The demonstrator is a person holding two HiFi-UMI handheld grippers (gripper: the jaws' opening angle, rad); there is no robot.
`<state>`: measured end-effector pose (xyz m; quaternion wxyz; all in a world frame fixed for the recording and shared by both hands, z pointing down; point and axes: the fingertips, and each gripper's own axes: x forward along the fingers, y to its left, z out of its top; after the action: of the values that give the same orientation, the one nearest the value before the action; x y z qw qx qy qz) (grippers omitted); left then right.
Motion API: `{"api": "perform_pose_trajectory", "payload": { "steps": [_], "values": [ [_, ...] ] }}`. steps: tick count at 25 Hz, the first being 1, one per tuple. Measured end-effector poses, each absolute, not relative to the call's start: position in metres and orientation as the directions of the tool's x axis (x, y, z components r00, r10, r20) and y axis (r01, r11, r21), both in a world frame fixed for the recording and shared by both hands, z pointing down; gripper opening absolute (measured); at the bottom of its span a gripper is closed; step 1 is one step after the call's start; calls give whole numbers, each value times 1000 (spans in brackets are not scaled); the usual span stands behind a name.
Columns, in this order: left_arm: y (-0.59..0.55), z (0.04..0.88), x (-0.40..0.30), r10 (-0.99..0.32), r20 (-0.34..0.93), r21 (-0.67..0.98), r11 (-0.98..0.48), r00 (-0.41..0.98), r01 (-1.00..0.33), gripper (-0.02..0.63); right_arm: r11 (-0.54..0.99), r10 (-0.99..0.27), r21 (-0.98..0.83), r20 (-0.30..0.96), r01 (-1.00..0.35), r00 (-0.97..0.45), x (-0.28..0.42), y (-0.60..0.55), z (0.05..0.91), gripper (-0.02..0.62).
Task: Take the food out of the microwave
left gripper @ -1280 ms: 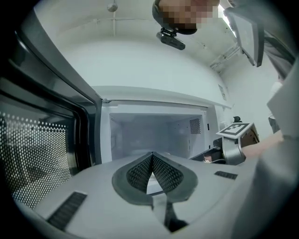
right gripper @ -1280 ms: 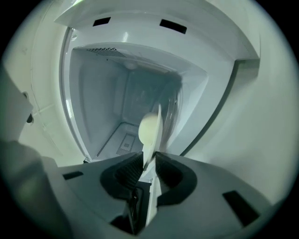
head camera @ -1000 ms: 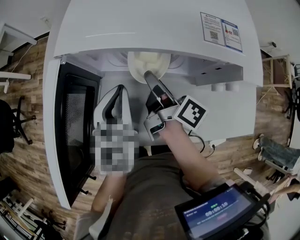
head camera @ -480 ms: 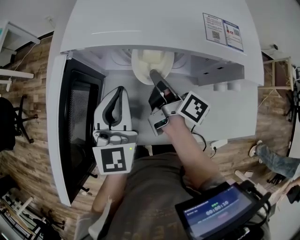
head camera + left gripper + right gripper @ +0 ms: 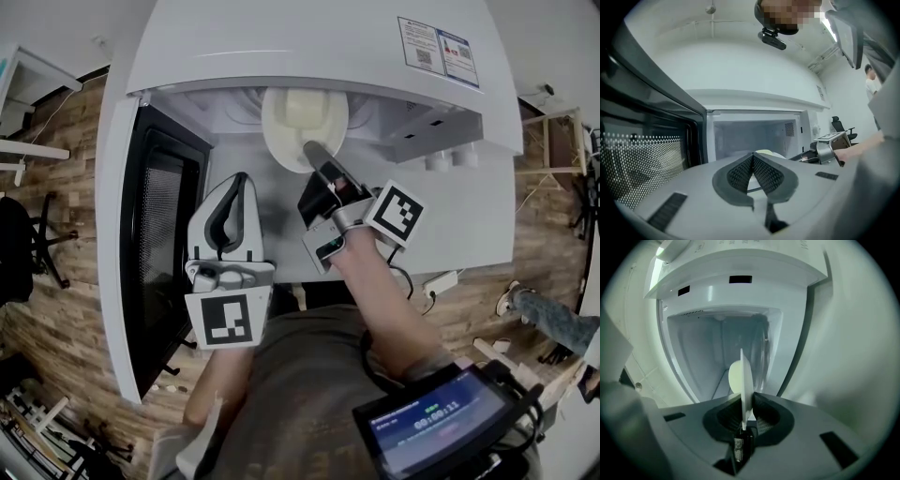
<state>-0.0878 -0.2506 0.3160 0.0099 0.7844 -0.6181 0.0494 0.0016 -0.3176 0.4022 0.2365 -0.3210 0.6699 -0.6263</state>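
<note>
Head view: right tongs (image 5: 315, 156) just closed, clamped on plate (image 5: 277, 141); left tongs (image 5: 239, 180) together, beside microwave door (image 5: 155, 244).

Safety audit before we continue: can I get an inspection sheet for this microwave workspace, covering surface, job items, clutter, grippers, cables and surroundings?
Surface: white table under the white microwave; its black-windowed door stands open.
Job's things: round white plate bearing pale food, at the cavity mouth.
Clutter: nothing seen.
Grippers: right gripper, jaws have just been closing, now clamped on the plate's rim; left gripper shut, empty.
Cables: black cable beside the right wrist.
Surroundings: wooden floor, black office chair.
</note>
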Motion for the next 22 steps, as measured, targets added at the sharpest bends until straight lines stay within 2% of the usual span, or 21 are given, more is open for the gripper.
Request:
{"api": "perform_pose_trajectory", "payload": {
  "steps": [9, 22],
  "values": [
    [-223, 297, -80, -962, 63, -44, -269, 266, -962, 8, 10, -728, -984, 113, -176, -677, 10, -281, 391, 46],
    [-146, 294, -49, -915, 67, -20, -399, 397, -917, 8, -25, -796, -983, 129, -181, -591, 46, -175, 389, 43]
  ]
}}
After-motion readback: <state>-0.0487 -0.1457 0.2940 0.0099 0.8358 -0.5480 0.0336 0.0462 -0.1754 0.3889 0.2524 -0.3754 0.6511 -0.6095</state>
